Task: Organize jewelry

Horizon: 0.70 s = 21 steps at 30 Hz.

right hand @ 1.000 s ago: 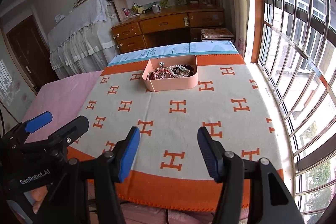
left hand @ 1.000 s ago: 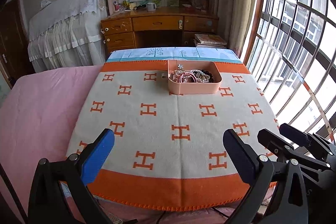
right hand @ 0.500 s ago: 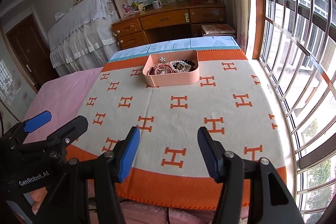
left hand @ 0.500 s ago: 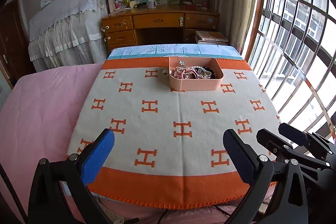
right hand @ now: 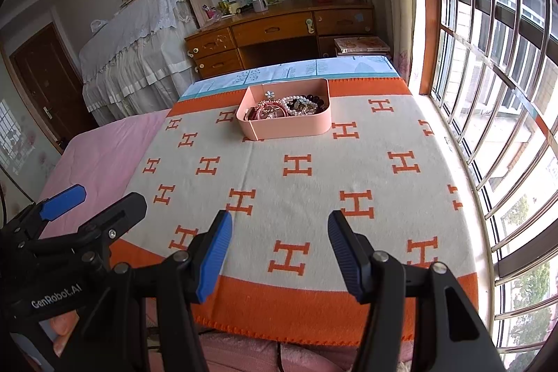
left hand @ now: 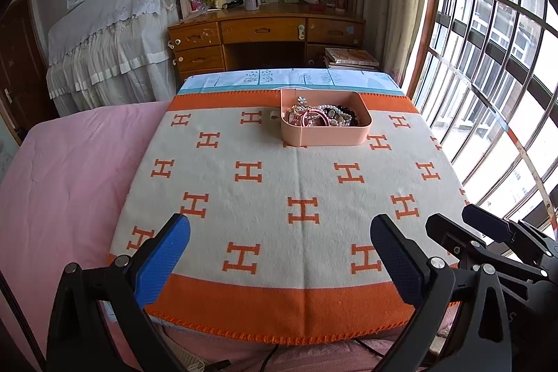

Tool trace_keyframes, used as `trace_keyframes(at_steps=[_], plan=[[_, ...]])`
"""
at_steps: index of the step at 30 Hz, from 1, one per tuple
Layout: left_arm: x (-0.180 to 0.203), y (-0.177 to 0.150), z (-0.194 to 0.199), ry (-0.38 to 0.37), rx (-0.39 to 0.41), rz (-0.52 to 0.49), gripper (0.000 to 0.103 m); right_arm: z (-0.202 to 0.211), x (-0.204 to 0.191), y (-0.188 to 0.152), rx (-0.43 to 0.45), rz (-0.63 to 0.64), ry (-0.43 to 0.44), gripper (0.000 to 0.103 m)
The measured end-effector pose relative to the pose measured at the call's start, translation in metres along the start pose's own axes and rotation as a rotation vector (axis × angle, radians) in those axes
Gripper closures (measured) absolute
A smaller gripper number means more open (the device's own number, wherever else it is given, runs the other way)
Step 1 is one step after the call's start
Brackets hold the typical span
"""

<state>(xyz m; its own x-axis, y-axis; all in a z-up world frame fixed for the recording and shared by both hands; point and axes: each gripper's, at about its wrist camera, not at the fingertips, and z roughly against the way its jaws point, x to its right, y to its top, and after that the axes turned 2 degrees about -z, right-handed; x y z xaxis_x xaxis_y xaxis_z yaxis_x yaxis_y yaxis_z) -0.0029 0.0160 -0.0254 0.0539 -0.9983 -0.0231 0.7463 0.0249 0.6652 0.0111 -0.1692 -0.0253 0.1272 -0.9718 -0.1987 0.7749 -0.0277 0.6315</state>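
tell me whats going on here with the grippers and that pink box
A person holds two grippers over a bed. The left gripper and right gripper are both open and empty, near the blanket's front edge. The pink tray of tangled jewelry sits untouched at the far end. Sorting has not begun.

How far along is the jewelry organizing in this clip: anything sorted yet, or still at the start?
Nothing looks done: the jewelry lies in one tangled heap inside the pink tray at the far end of the orange-patterned blanket, and no piece is laid out on it. Nothing is in hand: the left hand-held gripper and right hand-held gripper are both open, empty and at the near edge. All the sorting is left.
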Motion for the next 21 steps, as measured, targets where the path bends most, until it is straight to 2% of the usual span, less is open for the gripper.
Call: trace_keyframes(at_steps=[21], plan=[[-0.0015,-0.005,-0.0029,0.001,-0.012,0.0,0.001,-0.0023,-0.0001,-0.0044,-0.005,-0.002,0.001,0.045]])
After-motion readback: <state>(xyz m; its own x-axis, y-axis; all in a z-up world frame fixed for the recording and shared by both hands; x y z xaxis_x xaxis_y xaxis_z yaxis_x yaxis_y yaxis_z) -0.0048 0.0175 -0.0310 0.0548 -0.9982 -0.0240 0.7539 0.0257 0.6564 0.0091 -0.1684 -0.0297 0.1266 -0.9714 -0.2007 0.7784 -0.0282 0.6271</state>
